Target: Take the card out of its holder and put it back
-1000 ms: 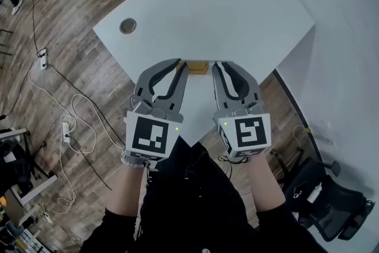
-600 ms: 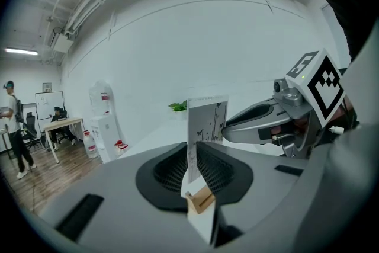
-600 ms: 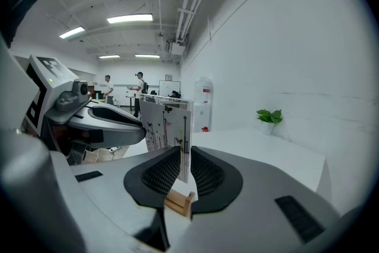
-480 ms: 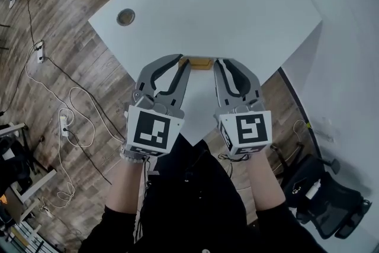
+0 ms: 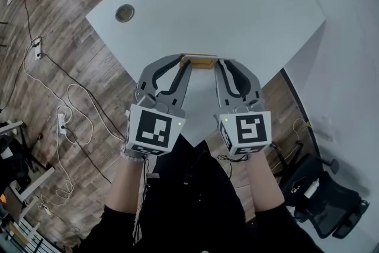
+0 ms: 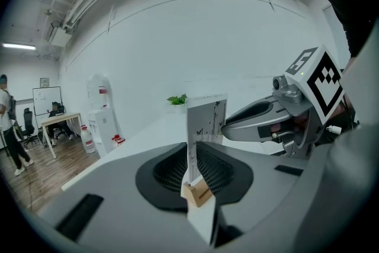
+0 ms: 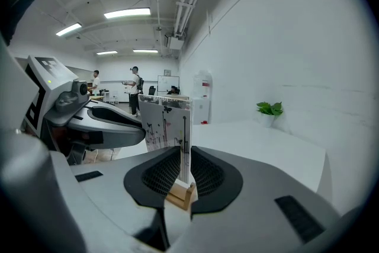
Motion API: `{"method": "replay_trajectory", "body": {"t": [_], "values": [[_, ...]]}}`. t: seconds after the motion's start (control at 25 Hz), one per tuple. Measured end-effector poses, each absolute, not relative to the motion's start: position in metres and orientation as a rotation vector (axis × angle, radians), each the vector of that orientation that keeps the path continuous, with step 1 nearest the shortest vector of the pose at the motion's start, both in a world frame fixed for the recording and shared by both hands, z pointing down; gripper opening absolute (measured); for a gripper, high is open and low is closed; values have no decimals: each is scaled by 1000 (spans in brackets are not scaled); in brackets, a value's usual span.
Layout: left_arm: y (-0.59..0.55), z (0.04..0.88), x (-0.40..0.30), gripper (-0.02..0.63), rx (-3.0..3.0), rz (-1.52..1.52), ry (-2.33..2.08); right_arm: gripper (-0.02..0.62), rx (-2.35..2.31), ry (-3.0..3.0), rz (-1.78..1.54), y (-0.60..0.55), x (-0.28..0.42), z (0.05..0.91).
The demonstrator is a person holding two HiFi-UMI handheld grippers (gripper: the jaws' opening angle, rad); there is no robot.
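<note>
The left claw point(image 6: 193, 150) and the right claw point(image 7: 184, 150) each pinch the white picture card point(image 6: 205, 121). From above, only its little wooden holder point(image 5: 198, 61) shows, between the claw tips on the white tabletop point(image 5: 237, 9).

Both are built alike: the left tool point(image 5: 179, 63) and the right tool point(image 5: 220, 64) have smooth grey, curved jaws lined with black mesh-textured pads point(image 6: 170, 172). Each carries at its back a white cube point(image 5: 155, 131) printed with black square markers, with a tiny green light point(image 5: 178, 124) near one top corner. Thin dark cables point(image 5: 228, 158) trail beneath the right one. The person wears a black top point(image 5: 195, 198), its sleeves point(image 5: 109, 225) ending well short of the wrists.
</note>
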State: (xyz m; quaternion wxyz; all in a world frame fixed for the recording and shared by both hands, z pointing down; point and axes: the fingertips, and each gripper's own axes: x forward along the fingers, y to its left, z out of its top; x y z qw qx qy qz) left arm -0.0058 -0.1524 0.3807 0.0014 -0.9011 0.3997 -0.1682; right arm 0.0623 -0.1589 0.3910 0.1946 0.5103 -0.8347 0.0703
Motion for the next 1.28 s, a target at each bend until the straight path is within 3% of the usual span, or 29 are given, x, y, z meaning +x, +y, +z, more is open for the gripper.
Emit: {"method": "replay_trajectory", "body": {"t": [1.28], "values": [[-155, 412, -8, 44, -2836, -590, 1324, 84, 1431, -2323, 221, -166, 63, 406]]}}
